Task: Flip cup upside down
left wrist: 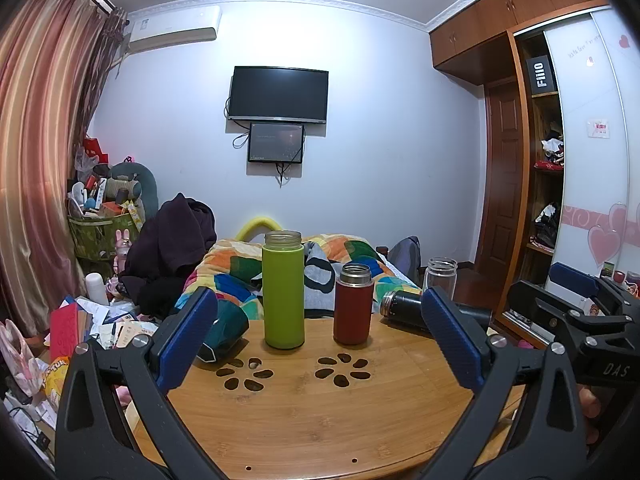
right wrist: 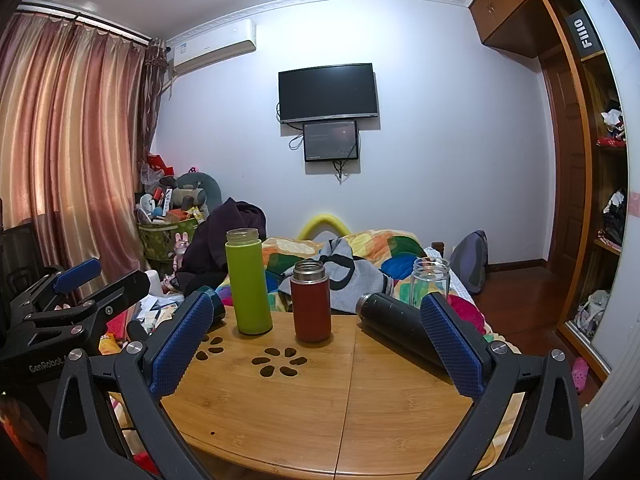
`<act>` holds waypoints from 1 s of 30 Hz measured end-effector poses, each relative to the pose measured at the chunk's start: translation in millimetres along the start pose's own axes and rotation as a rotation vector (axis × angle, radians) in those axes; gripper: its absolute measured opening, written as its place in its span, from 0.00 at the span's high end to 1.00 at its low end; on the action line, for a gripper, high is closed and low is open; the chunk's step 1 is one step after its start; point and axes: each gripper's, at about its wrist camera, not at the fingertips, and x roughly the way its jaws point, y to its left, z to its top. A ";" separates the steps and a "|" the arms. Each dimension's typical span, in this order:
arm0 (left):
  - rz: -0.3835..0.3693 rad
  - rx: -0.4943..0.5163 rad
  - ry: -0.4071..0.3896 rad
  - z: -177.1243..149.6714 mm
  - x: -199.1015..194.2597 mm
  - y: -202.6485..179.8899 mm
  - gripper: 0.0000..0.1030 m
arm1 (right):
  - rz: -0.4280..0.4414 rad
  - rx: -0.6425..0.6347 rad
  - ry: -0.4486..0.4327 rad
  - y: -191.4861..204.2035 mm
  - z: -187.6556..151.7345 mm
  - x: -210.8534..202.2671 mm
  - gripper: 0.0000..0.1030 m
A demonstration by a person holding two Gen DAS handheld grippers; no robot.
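Green cup (left wrist: 283, 290) stands upright, mouth up, at far left of the round bamboo table (left wrist: 304, 420) — red cup (left wrist: 353, 305) just beside it on the right, also upright. Black flask (right wrist: 396, 330) lies on its side; clear jar (right wrist: 430, 280) behind it (upright). Left gripper (left wrist: 320, 344) & right gripper (right wrist: 316, 344) both spread wide — nothing held.

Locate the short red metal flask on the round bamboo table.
In both wrist views the short red metal flask stands upright near the round bamboo table's far edge, between the tall green bottle to its left and the black flask lying down to its right.
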 end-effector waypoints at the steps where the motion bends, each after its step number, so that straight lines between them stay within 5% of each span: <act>1: 0.000 0.000 0.000 -0.3 0.0 0.0 0.00 | 0.000 0.000 0.000 0.2 0.5 -0.4 0.00; 30: -0.004 -0.022 0.026 -11.6 5.3 3.6 0.00 | 0.003 -0.001 0.005 3.2 1.8 -1.6 0.00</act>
